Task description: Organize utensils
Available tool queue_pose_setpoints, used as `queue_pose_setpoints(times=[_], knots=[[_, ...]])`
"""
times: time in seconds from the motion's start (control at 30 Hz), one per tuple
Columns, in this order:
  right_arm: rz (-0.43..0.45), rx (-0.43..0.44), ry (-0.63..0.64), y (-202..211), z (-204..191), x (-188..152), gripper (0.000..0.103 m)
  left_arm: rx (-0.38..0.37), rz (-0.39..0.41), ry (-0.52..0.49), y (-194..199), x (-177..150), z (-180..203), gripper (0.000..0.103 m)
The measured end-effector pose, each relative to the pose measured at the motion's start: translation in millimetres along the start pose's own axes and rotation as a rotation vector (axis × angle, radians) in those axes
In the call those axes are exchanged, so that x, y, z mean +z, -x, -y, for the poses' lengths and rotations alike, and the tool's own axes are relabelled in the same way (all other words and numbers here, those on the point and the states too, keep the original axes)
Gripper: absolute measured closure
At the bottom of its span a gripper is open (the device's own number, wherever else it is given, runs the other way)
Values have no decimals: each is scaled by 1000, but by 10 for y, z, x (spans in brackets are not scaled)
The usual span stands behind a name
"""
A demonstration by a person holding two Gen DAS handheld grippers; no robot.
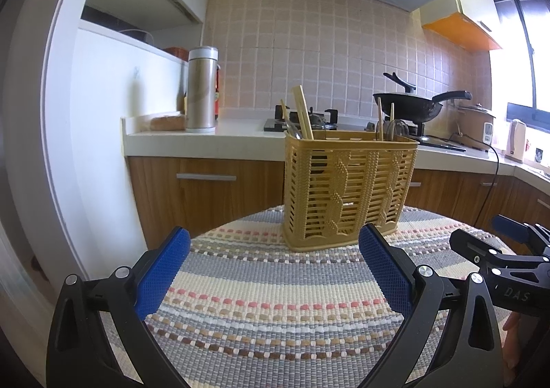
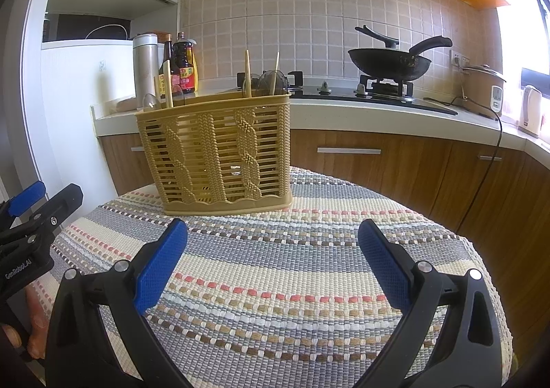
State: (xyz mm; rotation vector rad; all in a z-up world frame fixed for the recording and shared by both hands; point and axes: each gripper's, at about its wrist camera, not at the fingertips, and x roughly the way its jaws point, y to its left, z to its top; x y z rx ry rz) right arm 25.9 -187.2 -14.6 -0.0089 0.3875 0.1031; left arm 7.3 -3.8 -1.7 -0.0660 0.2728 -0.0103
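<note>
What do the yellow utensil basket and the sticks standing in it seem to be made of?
The basket looks like matte moulded plastic: even tan colour, slatted walls, and a braid pattern pressed in to imitate wicker. The sticks are probably wood or bamboo chopsticks: pale, straight and unglossy, though too small to show any grain.

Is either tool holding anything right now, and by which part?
Nothing is held. The left tool and right tool are both open above the mat.
</note>
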Motion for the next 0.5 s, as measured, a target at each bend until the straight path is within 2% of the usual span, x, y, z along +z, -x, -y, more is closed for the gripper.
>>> queue_pose_setpoints(times=[0.17, 0.5], knots=[[-1, 0, 2, -1, 1, 1, 8, -7, -1, 12, 3, 1, -25, 7], [2, 1, 0, -1, 7, 1, 8, -43, -10, -26, 17, -11, 64, 7]])
